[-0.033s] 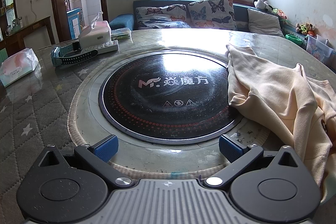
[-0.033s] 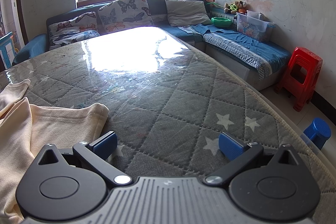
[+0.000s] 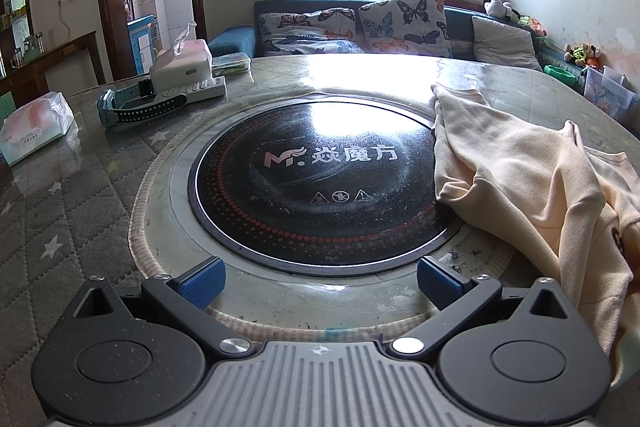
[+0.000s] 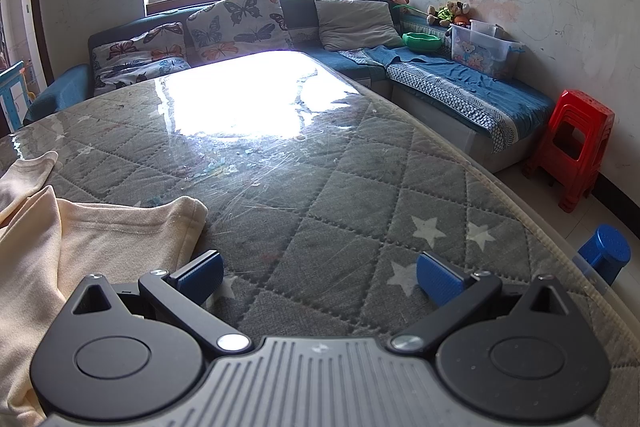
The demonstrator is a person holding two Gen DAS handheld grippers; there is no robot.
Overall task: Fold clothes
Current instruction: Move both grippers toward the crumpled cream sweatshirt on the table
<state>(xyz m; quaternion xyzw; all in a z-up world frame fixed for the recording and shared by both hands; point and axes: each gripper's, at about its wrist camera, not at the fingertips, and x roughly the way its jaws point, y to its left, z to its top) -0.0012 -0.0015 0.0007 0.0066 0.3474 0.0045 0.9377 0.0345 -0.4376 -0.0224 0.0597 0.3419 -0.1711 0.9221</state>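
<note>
A cream garment point(image 3: 532, 183) lies crumpled on the right of the round table, partly over the black cooktop point(image 3: 316, 179). My left gripper point(image 3: 320, 281) is open and empty, low over the table's near edge, left of the garment. In the right wrist view the garment point(image 4: 80, 239) lies at the left, its hem just beyond the left blue finger pad point(image 4: 202, 275). My right gripper point(image 4: 320, 279) is open and empty over the grey quilted tablecloth point(image 4: 360, 211).
A tissue box point(image 3: 182, 65), remote point(image 3: 196, 93), blue watch point(image 3: 120, 107) and tissue pack point(image 3: 34, 129) sit at the table's far left. A sofa with butterfly cushions point(image 4: 236, 23) runs behind. A red stool point(image 4: 576, 147) and blue bottle cap point(image 4: 606, 251) are on the right.
</note>
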